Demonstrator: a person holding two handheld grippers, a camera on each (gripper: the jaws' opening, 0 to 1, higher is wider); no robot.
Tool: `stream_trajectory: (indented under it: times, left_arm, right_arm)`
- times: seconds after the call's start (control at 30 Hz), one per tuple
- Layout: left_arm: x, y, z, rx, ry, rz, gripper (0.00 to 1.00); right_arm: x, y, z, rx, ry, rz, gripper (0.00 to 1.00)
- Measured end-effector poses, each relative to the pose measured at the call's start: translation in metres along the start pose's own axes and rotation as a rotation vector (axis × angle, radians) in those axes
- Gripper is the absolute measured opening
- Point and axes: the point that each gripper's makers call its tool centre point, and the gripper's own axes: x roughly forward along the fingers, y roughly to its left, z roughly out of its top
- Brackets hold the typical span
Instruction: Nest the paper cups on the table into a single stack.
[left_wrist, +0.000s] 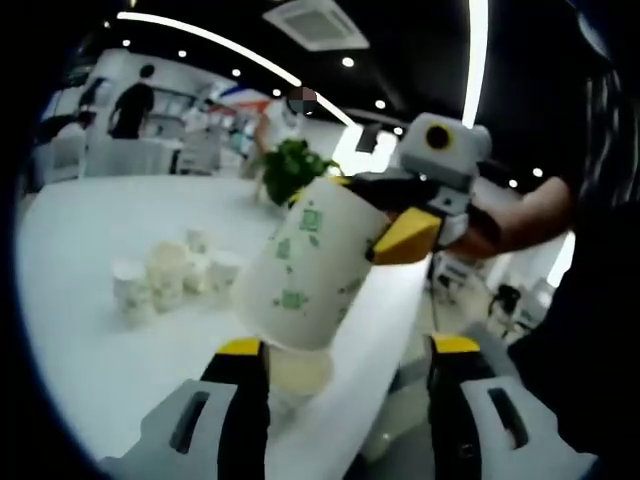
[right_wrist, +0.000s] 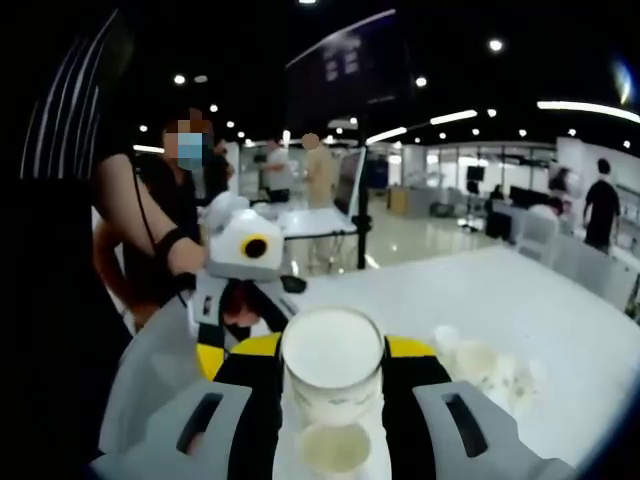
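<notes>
Paper cup (left_wrist: 305, 265) tilted, mouth toward right gripper (left_wrist: 400, 215), clamped at rim.

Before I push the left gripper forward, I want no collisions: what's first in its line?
Most likely the paper cup that the right gripper holds, tilted just beyond the open left gripper. Its depth is unclear. The loose cups sit off-line.

Big open-plan hall w/ dark ceiling (right_wrist: 250, 40), small round spotlights & long light strips (left_wrist: 230, 45); a ceiling vent (left_wrist: 315, 22) sits high above the tongs. White tabletop (left_wrist: 90, 300) runs ahead of the tongs. Beyond it: green plant (left_wrist: 292, 168), shiny pale floor (right_wrist: 420, 240), a post (right_wrist: 362, 225), more white tables (right_wrist: 310, 222), people standing far off (left_wrist: 130, 100).
</notes>
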Motion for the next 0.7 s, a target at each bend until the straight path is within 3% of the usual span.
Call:
stream_trajectory:
  times: [0.53, 0.7]
  left_arm:
    - [-0.008, 0.000, 0.010, -0.019, -0.047, -0.015, 0.41]
    - [-0.007, -0.001, 0.014, -0.028, -0.062, -0.025, 0.37]
  right_arm:
    - [-0.016, 0.003, -0.014, 0.143, -0.052, 0.023, 0.35]
    - [-0.017, 0.010, -0.022, 0.145, -0.030, 0.037, 0.35]
